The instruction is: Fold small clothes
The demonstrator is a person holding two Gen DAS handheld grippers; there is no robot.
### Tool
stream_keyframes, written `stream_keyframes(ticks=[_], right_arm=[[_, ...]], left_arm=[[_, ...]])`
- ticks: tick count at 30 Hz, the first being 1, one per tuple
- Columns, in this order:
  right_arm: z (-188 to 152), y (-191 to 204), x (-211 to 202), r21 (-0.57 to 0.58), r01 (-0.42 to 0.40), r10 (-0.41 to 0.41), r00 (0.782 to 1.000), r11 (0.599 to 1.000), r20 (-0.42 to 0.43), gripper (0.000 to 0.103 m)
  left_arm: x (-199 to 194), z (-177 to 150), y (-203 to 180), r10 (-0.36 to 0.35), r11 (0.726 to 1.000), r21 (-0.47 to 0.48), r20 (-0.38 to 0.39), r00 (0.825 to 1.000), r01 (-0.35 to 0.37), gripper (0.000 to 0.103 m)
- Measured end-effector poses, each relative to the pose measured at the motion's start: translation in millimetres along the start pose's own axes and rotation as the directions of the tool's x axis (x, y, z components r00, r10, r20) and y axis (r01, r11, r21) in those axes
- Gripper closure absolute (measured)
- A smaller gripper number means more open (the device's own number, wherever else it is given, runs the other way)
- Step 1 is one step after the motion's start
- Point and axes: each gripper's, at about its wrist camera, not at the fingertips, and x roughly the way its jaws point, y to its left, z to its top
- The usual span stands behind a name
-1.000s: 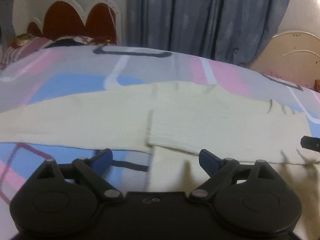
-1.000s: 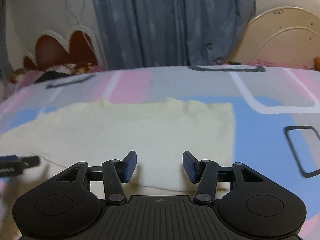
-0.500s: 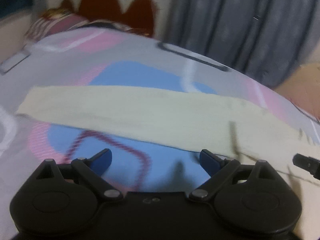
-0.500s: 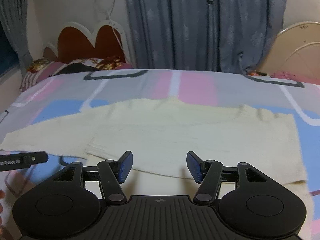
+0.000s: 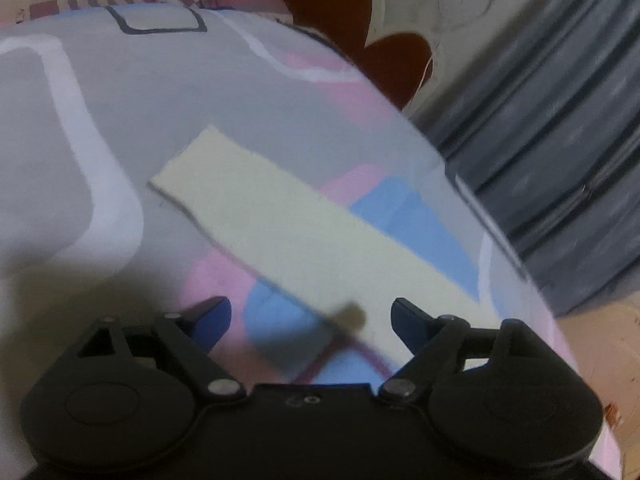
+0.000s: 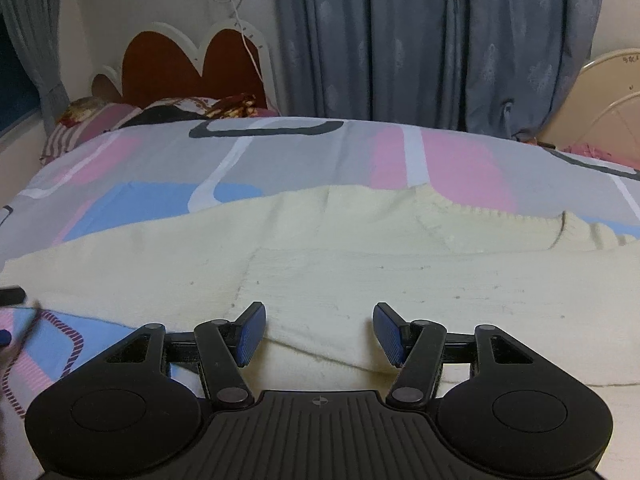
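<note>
Patchwork bedsheet (image 6: 280, 152), ribbed cream sweater (image 6: 360, 264) flat, long sleeve (image 5: 304, 232) outstretched

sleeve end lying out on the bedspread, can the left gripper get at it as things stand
Probably yes. The left gripper is open and empty, and the cream sleeve lies flat on the bedspread ahead with nothing on it.

A bed (image 6: 304, 152) covered by a grey sheet with pink, blue and white blocks fills both views. At its far left corner, a scalloped dark-red headboard (image 6: 188, 64) and striped pillows (image 6: 100, 120). Grey-blue pleated curtains (image 6: 420, 40) hang beyond the far edge.
</note>
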Motion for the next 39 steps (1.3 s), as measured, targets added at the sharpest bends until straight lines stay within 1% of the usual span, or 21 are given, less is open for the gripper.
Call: stream_keyframes(ticks=[2, 4, 6, 7, 9, 10, 11, 12, 13, 15, 17, 18, 19, 21, 23, 26, 28, 31, 35, 37, 39], right_arm=[[1.4, 0.7, 3.6, -0.005, 0.023, -0.023, 1.000, 1.000, 0.018, 0.044], [2.1, -2.3, 7.8, -0.006, 0.040, -0.040, 0.999, 0.999, 0.020, 0.044], [0.5, -7.8, 12.0, 0.004, 0.061, -0.061, 0.998, 0.998, 0.015, 0.044], [-0.9, -10.0, 14.3, 0.006, 0.069, -0.069, 0.998, 0.998, 0.007, 0.044], [-5.8, -14.5, 21.7, 0.007, 0.083, -0.083, 0.996, 0.997, -0.020, 0.044], [-8.3, -15.8, 23.7, 0.004, 0.082, -0.082, 0.996, 0.997, -0.024, 0.044], [-10.1, -16.5, 24.7, -0.004, 0.080, -0.081, 0.996, 0.997, -0.023, 0.044], [-10.1, -17.4, 24.6, -0.004, 0.079, -0.079, 0.997, 0.997, -0.023, 0.044], [-8.8, -18.7, 24.1, 0.003, 0.074, -0.074, 0.997, 0.997, -0.028, 0.044], [-5.3, -23.2, 18.7, 0.034, 0.056, -0.055, 0.998, 0.998, -0.021, 0.044], [-5.6, -25.5, 13.1, 0.039, 0.058, -0.059, 0.998, 0.998, 0.001, 0.044], [-6.5, -26.6, 14.3, 0.026, 0.063, -0.063, 0.998, 0.998, -0.015, 0.044], [-7.1, -28.1, 15.1, 0.029, 0.059, -0.058, 0.998, 0.998, -0.029, 0.044], [-6.4, -37.1, 7.3, 0.075, 0.045, -0.045, 0.999, 0.996, -0.012, 0.044], [-4.0, -46.2, -3.8, 0.123, 0.027, -0.029, 0.999, 0.992, 0.016, 0.044], [-0.5, -60.7, -22.3, 0.158, 0.004, -0.010, 0.999, 0.987, 0.041, 0.044], [1.3, -69.6, -35.5, 0.150, 0.014, -0.022, 0.998, 0.989, 0.055, 0.044], [-0.3, -88.8, -55.2, 0.147, 0.026, -0.036, 0.997, 0.989, 0.064, 0.044], [-9.6, -121.2, -80.7, 0.159, 0.074, -0.086, 0.994, 0.984, 0.070, 0.044], [-16.3, -140.9, -91.8, 0.182, 0.092, -0.105, 0.992, 0.979, 0.065, 0.044], [-22.5, -158.0, -100.9, 0.204, 0.106, -0.121, 0.991, 0.973, 0.058, 0.044]], left_arm=[[5.8, 2.8, 0.0, -0.005, 1.000, -0.015, 0.029, 1.000, 0.005, 0.016], [9.3, 3.2, 1.0, -0.005, 1.000, -0.027, 0.063, 0.998, 0.006, 0.019], [9.1, 2.7, 2.0, 0.012, 0.999, -0.033, 0.102, 0.995, -0.008, 0.031], [8.4, 1.8, 2.7, 0.021, 0.999, -0.034, 0.117, 0.993, -0.017, 0.035], [10.0, 3.7, 4.1, 0.033, 0.999, -0.041, 0.135, 0.990, -0.028, 0.057], [11.2, 4.4, 5.3, 0.037, 0.998, -0.054, 0.138, 0.990, -0.030, 0.066], [13.2, 6.8, 7.7, 0.041, 0.997, -0.070, 0.134, 0.990, -0.032, 0.088], [17.0, 9.4, 10.3, 0.040, 0.995, -0.095, 0.125, 0.991, -0.028, 0.099], [16.3, 9.9, 11.6, 0.033, 0.994, -0.110, 0.124, 0.992, -0.020, 0.098], [10.7, 10.4, 7.0, 0.029, 0.997, -0.081, 0.149, 0.988, -0.017, 0.100], [1.4, 9.0, -5.5, -0.001, 1.000, -0.013, 0.175, 0.984, 0.003, 0.100], [-2.3, 8.5, -12.5, -0.017, 1.000, 0.016, 0.184, 0.983, 0.014, 0.100], [-7.3, 7.2, -23.8, -0.043, 0.998, 0.061, 0.195, 0.980, 0.031, 0.100], [-17.4, 2.9, -47.1, -0.097, 0.987, 0.146, 0.216, 0.972, 0.066, 0.100], [-27.3, -6.1, -78.9, -0.164, 0.961, 0.256, 0.228, 0.960, 0.104, 0.100], [-34.7, -26.9, -124.0, -0.264, 0.913, 0.368, 0.196, 0.945, 0.179, 0.100], [-35.1, -46.1, -155.7, -0.327, 0.871, 0.432, 0.150, 0.933, 0.235, 0.100], [-27.8, -85.5, -205.3, -0.398, 0.795, 0.512, 0.037, 0.917, 0.325, 0.100], [-9.5, -142.5, -253.7, -0.419, 0.719, 0.579, -0.080, 0.904, 0.384, 0.100], [-0.8, -172.1, -273.5, -0.408, 0.676, 0.620, -0.136, 0.903, 0.399, 0.100], [7.8, -198.3, -284.3, -0.381, 0.642, 0.649, -0.192, 0.905, 0.408, 0.100]])
